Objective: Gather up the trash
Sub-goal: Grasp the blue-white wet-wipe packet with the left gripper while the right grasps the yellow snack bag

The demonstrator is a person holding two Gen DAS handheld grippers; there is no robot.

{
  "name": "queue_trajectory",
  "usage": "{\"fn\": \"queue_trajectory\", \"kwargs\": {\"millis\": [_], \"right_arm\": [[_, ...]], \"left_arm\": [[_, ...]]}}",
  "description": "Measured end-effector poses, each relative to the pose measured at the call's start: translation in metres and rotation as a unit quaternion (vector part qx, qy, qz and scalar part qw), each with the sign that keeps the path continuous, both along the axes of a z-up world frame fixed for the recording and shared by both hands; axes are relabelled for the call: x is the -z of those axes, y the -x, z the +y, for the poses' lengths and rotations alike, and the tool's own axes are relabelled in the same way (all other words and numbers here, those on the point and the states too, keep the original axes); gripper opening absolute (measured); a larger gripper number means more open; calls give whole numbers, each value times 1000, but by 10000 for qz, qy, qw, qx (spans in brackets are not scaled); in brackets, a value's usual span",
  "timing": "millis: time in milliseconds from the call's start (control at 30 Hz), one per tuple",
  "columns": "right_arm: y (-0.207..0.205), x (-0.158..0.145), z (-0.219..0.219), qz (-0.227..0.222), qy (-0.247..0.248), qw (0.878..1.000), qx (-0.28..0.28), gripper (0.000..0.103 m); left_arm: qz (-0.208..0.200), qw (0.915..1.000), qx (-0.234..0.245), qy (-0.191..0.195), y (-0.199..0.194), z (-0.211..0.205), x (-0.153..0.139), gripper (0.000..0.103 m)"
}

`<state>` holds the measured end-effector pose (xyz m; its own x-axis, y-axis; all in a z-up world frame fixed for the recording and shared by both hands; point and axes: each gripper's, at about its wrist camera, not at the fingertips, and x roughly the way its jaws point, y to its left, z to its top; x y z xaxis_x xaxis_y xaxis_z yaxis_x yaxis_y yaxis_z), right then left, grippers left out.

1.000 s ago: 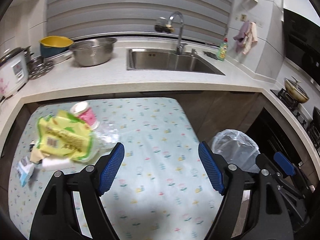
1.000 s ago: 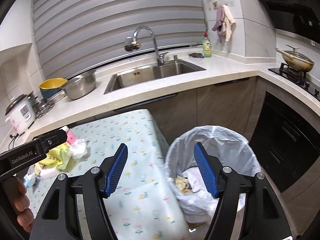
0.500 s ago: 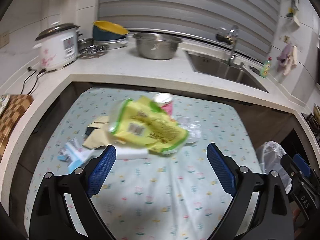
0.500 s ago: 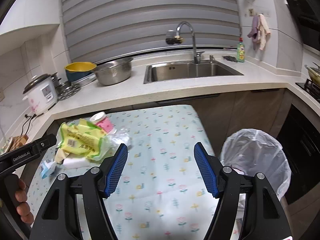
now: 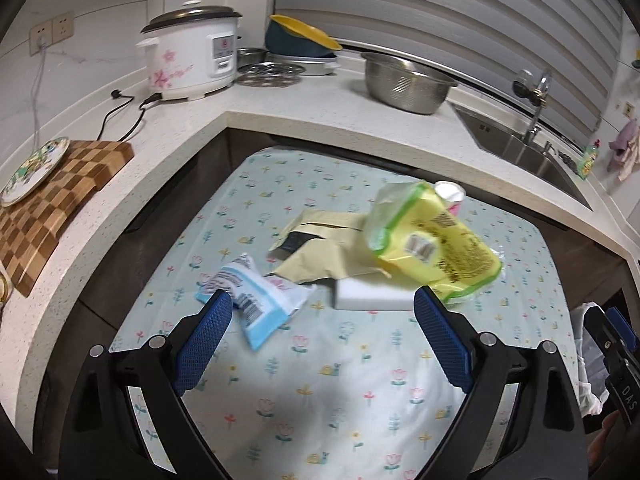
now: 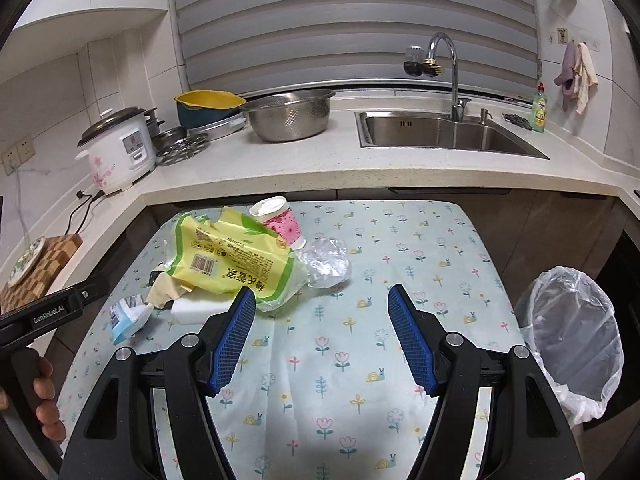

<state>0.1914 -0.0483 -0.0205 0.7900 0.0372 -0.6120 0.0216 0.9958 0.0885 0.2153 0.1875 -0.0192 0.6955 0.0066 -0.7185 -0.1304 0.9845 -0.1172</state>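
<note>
Yellow plastic topped the heap: a crumpled yellow bag [image 6: 230, 266] lay over a tan pouch [image 5: 320, 254] and a white block [image 5: 374, 294] on the far left of the flowered table [image 6: 400, 264], with a pink cup [image 6: 280, 222] behind it, clear film [image 6: 326, 262] beside it and a blue-white wrapper [image 5: 256, 300] nearest the left gripper [image 5: 322, 340]. Nothing was held. Its jaws had just been opening and stood spread with only cloth and the wrapper's edge between them. The right gripper [image 6: 322, 338] was also spread and empty, above bare cloth. The lined bin [image 6: 572, 340] stood off the table's right edge. This looked like the reach for another piece; next, probably lower onto the wrapper, pinch it, and carry it across to the bin.
</note>
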Motion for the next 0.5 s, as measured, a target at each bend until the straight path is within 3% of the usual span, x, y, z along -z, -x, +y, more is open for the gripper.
{"fn": "queue_trajectory", "kwargs": {"millis": [500], "right_arm": [[-62, 30, 41, 260, 210, 9988, -366, 66]], "left_arm": [[535, 9972, -503, 119, -19, 49, 48, 92]]}}
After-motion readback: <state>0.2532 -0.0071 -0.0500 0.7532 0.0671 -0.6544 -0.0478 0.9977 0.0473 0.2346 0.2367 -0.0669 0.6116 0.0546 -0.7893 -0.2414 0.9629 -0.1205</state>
